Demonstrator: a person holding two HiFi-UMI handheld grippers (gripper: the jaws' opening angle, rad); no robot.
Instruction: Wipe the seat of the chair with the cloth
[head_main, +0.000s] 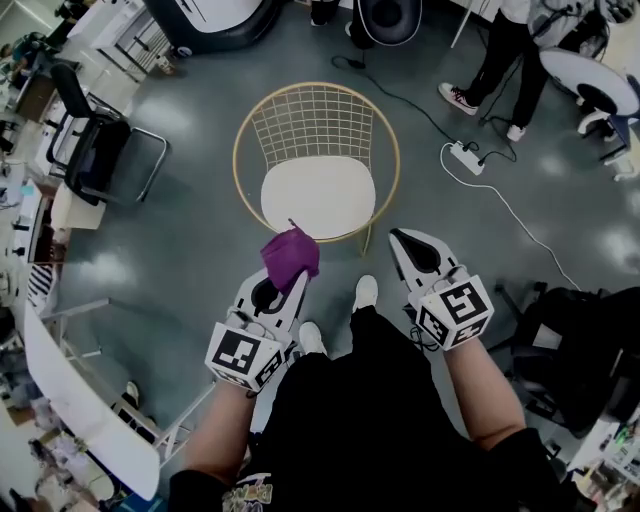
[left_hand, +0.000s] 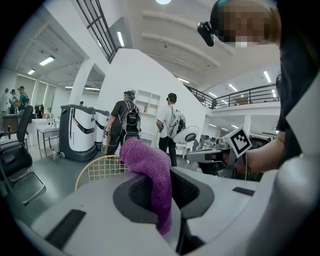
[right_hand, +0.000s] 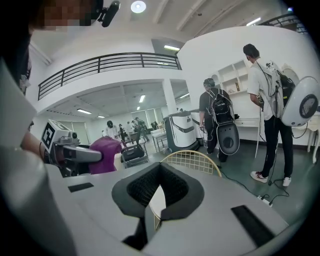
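Observation:
The chair (head_main: 318, 195) has a gold wire back and a round white seat; it stands on the grey floor straight ahead. A purple cloth (head_main: 290, 255) bunches up from my left gripper (head_main: 298, 274), which is shut on it just short of the seat's front edge. In the left gripper view the cloth (left_hand: 150, 167) drapes over the jaws of the left gripper (left_hand: 170, 175), with the chair back (left_hand: 100, 169) behind. My right gripper (head_main: 396, 238) is shut and empty, to the right of the seat's front edge. The right gripper (right_hand: 158, 196) points at the chair (right_hand: 192, 161).
A black office chair (head_main: 95, 145) stands at the left. A power strip (head_main: 465, 157) and its cable lie right of the chair. People stand at the top right (head_main: 505, 60). My white shoes (head_main: 366, 292) are near the chair. A white table (head_main: 80, 400) is at lower left.

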